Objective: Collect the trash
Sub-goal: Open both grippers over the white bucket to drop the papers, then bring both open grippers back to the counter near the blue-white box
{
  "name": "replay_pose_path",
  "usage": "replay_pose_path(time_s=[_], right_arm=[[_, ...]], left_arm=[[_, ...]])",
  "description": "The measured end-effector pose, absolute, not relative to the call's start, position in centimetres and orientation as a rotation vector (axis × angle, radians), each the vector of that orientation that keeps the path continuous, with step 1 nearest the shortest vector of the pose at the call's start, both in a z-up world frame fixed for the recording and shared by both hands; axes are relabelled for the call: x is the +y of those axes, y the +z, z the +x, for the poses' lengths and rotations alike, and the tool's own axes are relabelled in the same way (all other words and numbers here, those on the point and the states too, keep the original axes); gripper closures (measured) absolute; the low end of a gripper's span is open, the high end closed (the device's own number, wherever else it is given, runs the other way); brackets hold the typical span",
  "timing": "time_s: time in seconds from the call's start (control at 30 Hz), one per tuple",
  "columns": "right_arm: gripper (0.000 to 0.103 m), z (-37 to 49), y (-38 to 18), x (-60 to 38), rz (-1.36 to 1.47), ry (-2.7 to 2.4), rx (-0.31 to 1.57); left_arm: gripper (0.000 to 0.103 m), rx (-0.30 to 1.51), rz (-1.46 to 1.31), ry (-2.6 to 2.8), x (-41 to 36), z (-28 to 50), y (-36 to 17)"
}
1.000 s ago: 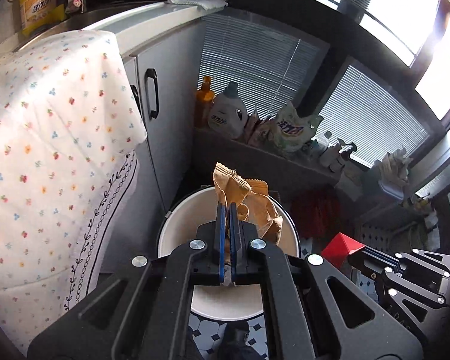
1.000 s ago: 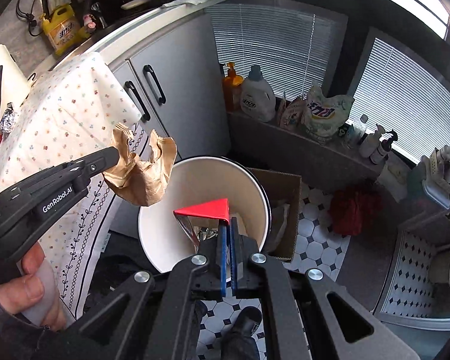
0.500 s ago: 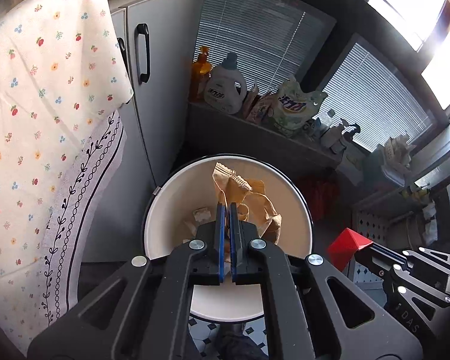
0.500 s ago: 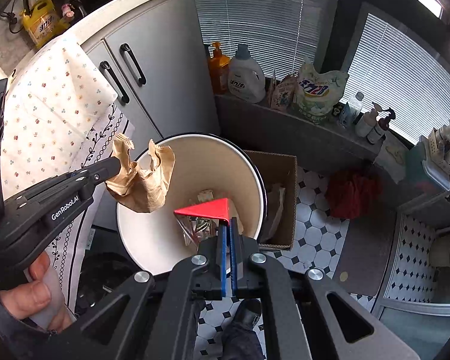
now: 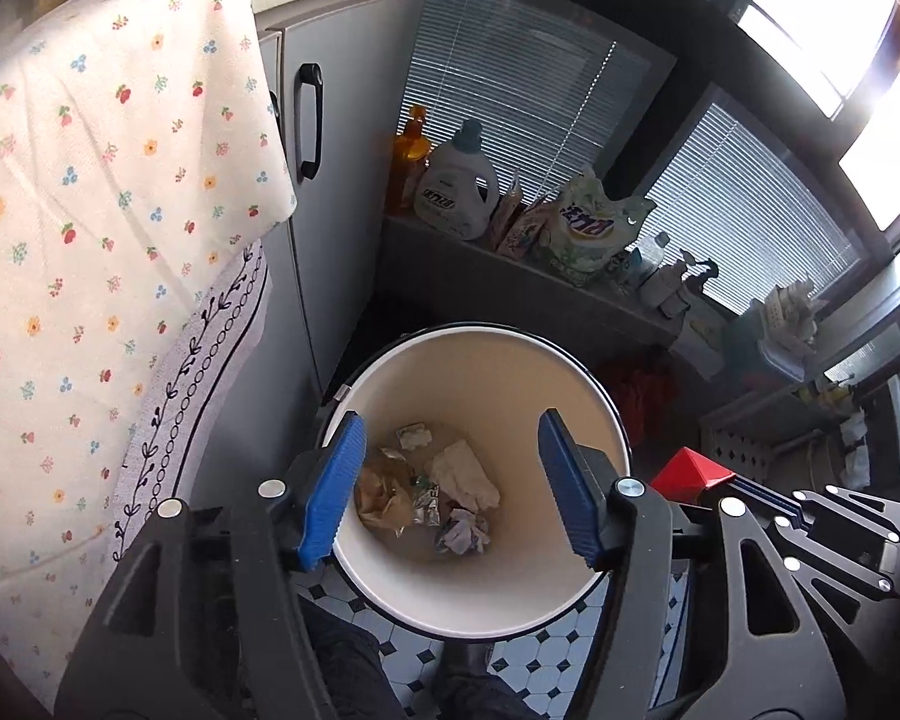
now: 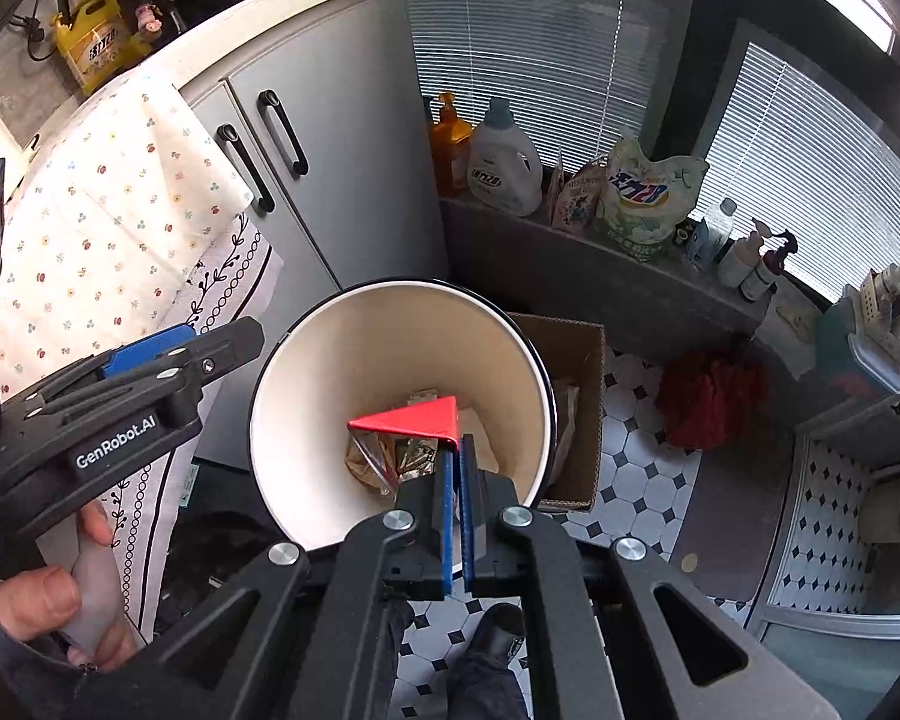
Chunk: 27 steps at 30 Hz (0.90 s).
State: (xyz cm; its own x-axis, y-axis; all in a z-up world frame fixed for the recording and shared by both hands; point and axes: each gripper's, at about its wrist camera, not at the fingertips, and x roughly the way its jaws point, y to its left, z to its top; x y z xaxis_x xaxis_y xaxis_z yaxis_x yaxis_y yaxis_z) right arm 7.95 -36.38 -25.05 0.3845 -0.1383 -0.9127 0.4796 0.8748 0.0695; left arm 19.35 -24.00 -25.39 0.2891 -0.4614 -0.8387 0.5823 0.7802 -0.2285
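Observation:
A white round trash bin (image 5: 498, 354) stands on the tiled floor below both grippers; it also shows in the right wrist view (image 6: 390, 312). My left gripper (image 5: 450, 474) is open and empty above the bin. The crumpled brown paper bag (image 5: 381, 495) lies at the bin's bottom among other scraps. My right gripper (image 6: 455, 459) is shut on a red triangular wrapper (image 6: 414, 417) and holds it over the bin's mouth. The wrapper shows at the bin's right in the left wrist view (image 5: 690, 471).
A table with a floral cloth (image 5: 90, 228) is at the left, grey cabinets (image 6: 342, 138) behind it. A cardboard box (image 6: 570, 402) stands right of the bin. Detergent bottles (image 6: 504, 162) line a ledge under the blinds. A red cloth (image 6: 708, 390) lies on the floor.
My left gripper has opened and the brown paper bag has dropped into the bin. My right gripper still holds the red wrapper and has moved further over the bin.

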Motion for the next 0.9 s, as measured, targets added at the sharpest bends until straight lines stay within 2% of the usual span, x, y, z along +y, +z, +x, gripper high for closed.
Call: replay_pose_path(time_s=[0.3, 0.57, 0.6, 0.63, 0.67, 0.9], right_arm=[[0.100, 9.7, -23.5, -35.4, 0.333, -0.361, 1.086], [0.095, 11.4, -21.6, -34.5, 0.344, -0.322, 1.058], [0.083, 11.5, -21.1, -34.3, 0.341, -0.318, 1.046], [0.065, 11.5, -20.4, -34.1, 0.338, -0.312, 1.027], [0.060, 11.5, -19.6, -33.8, 0.332, -0.306, 1.004], [0.059, 12.4, -14.5, -31.4, 0.293, -0.225, 0.917]], left_arm=[[0.023, 1.007, 0.100, -0.656, -20.7, 20.6, -21.4], [0.019, 0.941, 0.082, -0.587, -17.3, 21.5, -17.3], [0.019, 0.935, 0.076, -0.579, -17.0, 21.6, -16.8], [0.019, 0.929, 0.065, -0.576, -16.6, 21.7, -16.3], [0.019, 0.924, 0.049, -0.582, -16.2, 21.8, -15.6], [0.017, 0.828, -0.003, -0.576, -13.5, 21.9, -9.9]])
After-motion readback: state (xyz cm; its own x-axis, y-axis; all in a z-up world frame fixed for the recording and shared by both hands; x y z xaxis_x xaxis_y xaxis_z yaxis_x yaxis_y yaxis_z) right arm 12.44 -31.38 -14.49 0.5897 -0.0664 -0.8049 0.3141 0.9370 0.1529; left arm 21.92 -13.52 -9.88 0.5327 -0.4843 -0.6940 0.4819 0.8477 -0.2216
